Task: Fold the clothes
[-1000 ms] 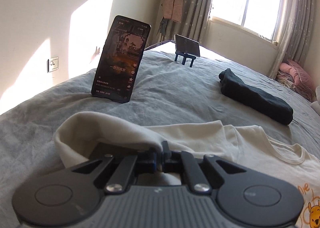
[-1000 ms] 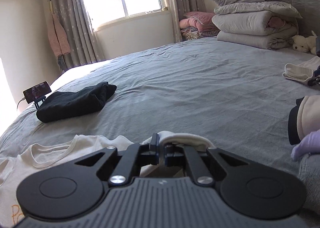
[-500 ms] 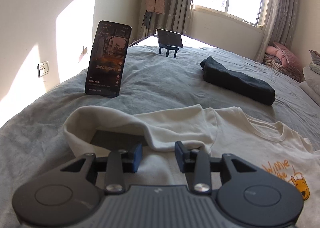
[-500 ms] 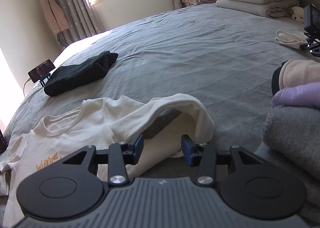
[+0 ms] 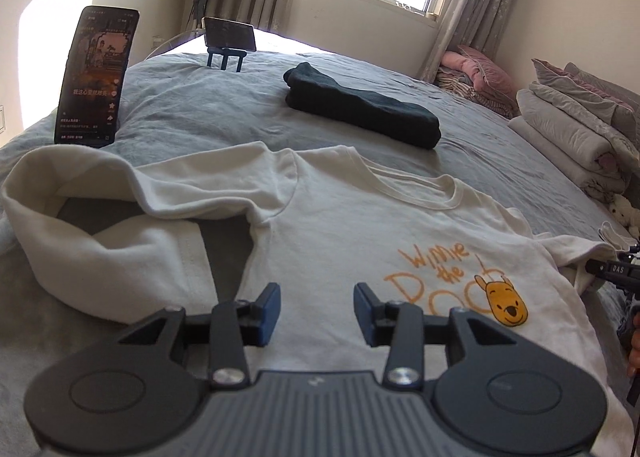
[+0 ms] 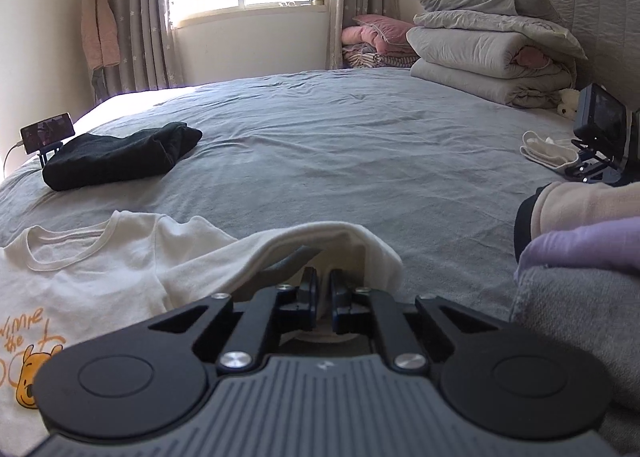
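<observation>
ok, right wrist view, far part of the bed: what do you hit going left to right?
Phone on a stand → folded black garment → stack of folded quilts → small white cloth → camera on a mount.

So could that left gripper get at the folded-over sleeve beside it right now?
Probably yes. The left gripper has just been opening, with nothing between its jaws, and it hangs over the white T-shirt. The sleeve lies just beside it with nothing in the way.
</observation>
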The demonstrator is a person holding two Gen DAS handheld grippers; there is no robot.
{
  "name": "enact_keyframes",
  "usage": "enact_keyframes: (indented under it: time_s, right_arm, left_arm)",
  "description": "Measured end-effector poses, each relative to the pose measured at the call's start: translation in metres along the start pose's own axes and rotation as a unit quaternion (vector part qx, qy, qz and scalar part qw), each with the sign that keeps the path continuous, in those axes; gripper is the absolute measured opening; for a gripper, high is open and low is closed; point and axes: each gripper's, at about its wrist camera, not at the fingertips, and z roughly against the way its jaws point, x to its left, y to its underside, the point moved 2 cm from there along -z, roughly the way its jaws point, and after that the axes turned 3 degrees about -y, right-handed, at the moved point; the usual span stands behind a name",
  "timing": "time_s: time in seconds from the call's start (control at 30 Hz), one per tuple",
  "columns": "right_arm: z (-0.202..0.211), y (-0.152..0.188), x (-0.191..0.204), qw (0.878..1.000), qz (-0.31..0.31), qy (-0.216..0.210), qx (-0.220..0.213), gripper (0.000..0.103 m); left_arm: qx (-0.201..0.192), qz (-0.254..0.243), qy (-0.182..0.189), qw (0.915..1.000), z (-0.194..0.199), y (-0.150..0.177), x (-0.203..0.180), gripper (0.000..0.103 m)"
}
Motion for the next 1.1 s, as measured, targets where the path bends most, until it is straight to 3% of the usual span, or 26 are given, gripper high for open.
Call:
enact_keyframes:
  time_s: [0.1, 0.23, 0.33, 0.47, 0.6, 0.73, 0.93, 1.03, 1.1]
  right_arm:
    - [0.018, -0.014, 0.000, 0.998, 0.013, 0.022, -0.056, 0.007]
    - [0.042, -0.025, 0.015, 0.991, 0.046, 0.012, -0.124, 0.007]
    - [0.056, -0.029, 0.037, 0.983, 0.086, -0.021, -0.162, 0.007]
    - [0.069, -0.025, 0.073, 0.970, 0.140, -0.089, -0.175, 0.007]
    - [0.069, -0.009, 0.113, 0.956, 0.190, -0.172, -0.142, 0.007]
    - [0.060, 0.016, 0.151, 0.940, 0.235, -0.238, -0.074, 0.007]
    - [0.048, 0.057, 0.180, 0.924, 0.277, -0.263, 0.030, 0.007]
    - [0.056, 0.057, 0.174, 0.924, 0.269, -0.268, 0.044, 0.011]
    - [0.061, 0.050, 0.162, 0.929, 0.252, -0.268, 0.039, 0.021]
  left_arm:
    - [0.001, -0.015, 0.005, 0.9999, -0.002, 0.001, -0.005, 0.041]
    - [0.009, -0.020, 0.007, 0.9997, -0.005, 0.002, -0.007, 0.041]
    - [0.012, -0.016, 0.008, 0.9998, -0.006, 0.003, -0.005, 0.041]
    - [0.012, -0.015, 0.008, 0.9998, -0.006, 0.003, -0.005, 0.041]
    - [0.014, -0.017, 0.004, 0.9997, -0.006, 0.004, -0.005, 0.041]
    - [0.016, -0.014, 0.003, 0.9998, -0.006, 0.004, -0.003, 0.041]
    - [0.020, -0.007, -0.006, 0.9998, -0.006, 0.004, 0.003, 0.041]
    - [0.021, 0.001, -0.012, 0.9997, -0.004, 0.001, 0.010, 0.041]
    - [0.021, 0.010, -0.013, 0.9996, -0.004, -0.002, 0.018, 0.042]
